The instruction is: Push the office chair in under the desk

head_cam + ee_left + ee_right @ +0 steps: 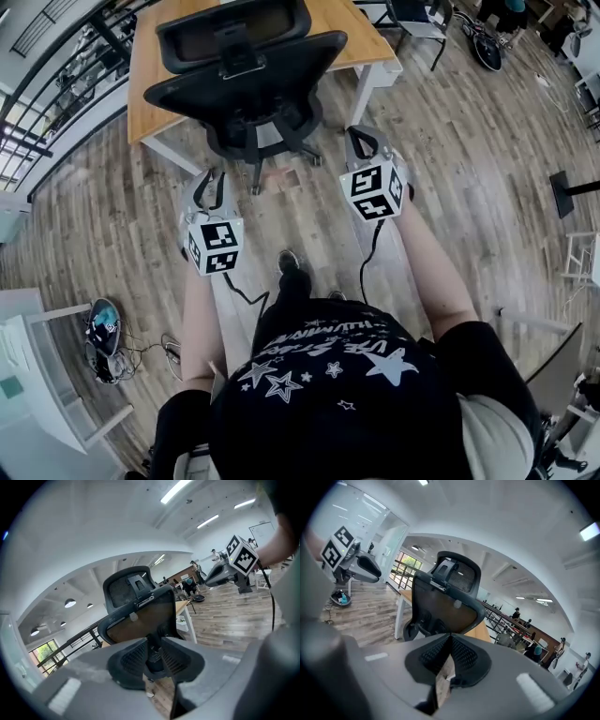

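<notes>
We list: office chair [246, 84], backrest toward us, dead ahead between left gripper [208, 176], slightly spread and empty, and right gripper [362, 134], pressed together.

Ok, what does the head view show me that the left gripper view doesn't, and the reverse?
Head view only: the chair's black wheeled star base and the person's black star-print shirt.

Left gripper view only: the left gripper seen along its own jaws, which stand slightly apart with nothing between them, plus the white ceiling strip lights.

Both: the black mesh-backed office chair, the wooden desk with white legs, and the right gripper with its marker cube.
</notes>
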{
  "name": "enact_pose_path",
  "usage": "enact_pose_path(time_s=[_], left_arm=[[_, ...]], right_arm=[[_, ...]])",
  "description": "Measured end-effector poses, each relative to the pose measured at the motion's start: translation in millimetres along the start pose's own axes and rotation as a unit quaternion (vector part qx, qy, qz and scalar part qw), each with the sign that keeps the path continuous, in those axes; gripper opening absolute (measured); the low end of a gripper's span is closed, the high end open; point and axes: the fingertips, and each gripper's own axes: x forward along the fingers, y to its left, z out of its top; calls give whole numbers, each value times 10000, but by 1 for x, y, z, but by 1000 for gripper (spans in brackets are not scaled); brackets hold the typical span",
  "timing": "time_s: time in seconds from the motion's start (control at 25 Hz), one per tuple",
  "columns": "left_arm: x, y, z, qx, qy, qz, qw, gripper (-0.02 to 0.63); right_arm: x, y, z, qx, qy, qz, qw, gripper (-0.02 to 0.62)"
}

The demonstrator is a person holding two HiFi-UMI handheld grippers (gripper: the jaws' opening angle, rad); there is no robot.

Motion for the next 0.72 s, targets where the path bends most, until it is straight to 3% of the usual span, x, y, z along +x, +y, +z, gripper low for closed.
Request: enact_pose_path(time_s=[0.72], left_arm=[[-108,-74,9,-70,-115,163,9998,104]], right_arm=[[-130,18,-36,144,-206,245,9994,2]])
